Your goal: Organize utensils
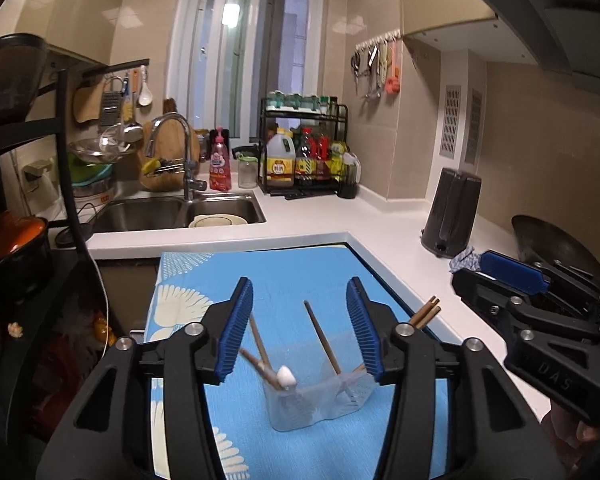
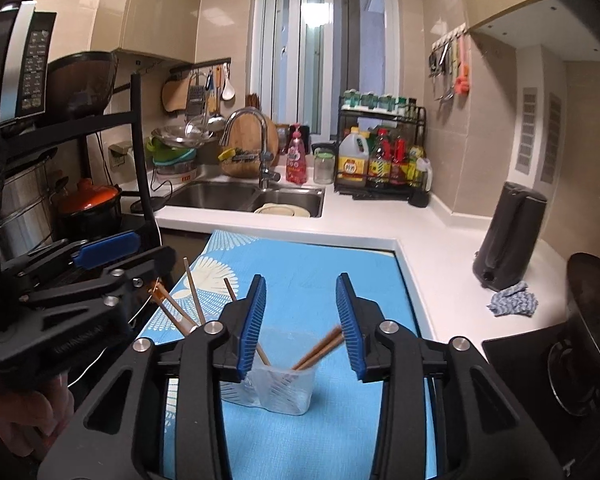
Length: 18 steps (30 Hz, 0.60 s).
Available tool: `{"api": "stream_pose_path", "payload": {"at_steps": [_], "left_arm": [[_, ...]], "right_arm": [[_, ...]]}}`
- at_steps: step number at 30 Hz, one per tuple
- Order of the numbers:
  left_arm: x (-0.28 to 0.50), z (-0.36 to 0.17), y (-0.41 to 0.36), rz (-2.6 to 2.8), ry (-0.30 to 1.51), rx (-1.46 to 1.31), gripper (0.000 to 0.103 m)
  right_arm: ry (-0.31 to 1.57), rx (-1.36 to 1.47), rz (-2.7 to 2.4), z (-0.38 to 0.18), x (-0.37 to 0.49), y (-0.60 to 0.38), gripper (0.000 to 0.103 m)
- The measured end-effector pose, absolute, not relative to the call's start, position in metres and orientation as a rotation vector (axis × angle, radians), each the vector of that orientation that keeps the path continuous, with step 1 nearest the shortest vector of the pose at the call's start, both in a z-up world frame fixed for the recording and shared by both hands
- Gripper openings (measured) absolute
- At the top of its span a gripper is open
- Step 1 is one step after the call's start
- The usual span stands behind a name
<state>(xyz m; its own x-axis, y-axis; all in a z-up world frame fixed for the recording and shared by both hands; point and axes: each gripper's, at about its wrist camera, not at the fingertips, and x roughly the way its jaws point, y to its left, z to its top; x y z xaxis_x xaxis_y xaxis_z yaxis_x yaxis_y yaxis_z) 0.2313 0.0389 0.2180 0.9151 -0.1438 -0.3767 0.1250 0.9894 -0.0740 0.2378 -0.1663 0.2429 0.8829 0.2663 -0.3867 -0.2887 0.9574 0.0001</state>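
A clear plastic utensil holder point(image 1: 320, 400) point(image 2: 276, 390) stands on a blue patterned mat point(image 1: 300, 264) point(image 2: 320, 264). Brown chopsticks point(image 1: 322, 336) lean in it, beside a white-headed spoon point(image 1: 286, 376). Another chopstick pair point(image 1: 424, 314) pokes out past my left gripper's right finger. My left gripper point(image 1: 299, 292) is open just above and behind the holder, its pads touching nothing. My right gripper point(image 2: 301, 280) is also open over the holder, with a blurred chopstick pair point(image 2: 320, 350) lying in the holder below its jaws. Each gripper appears in the other's view point(image 1: 508, 276) point(image 2: 104, 250).
White counter point(image 1: 380, 216) wraps around the mat. Behind are a double sink point(image 1: 180, 208) with a dish, a bottle rack point(image 1: 304, 152), a dark kettle point(image 1: 452, 216), a blue cloth point(image 2: 512, 300) and a wok point(image 2: 592, 320). An orange-lidded pot point(image 2: 92, 200) sits on a rack at left.
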Motion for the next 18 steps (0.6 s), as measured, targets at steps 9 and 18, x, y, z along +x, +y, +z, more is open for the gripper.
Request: {"api": "stream_pose_path", "payload": {"at_steps": [9, 18], "left_arm": [[0.161, 0.152, 0.038, -0.063, 0.393, -0.082, 0.079], [0.131, 0.090, 0.036, -0.006, 0.454, -0.076, 0.096]], "right_arm": [[0.340, -0.004, 0.203, 0.189, 0.155, -0.201, 0.081], [0.358, -0.008, 0.149, 0.132, 0.135, -0.224, 0.094]]}}
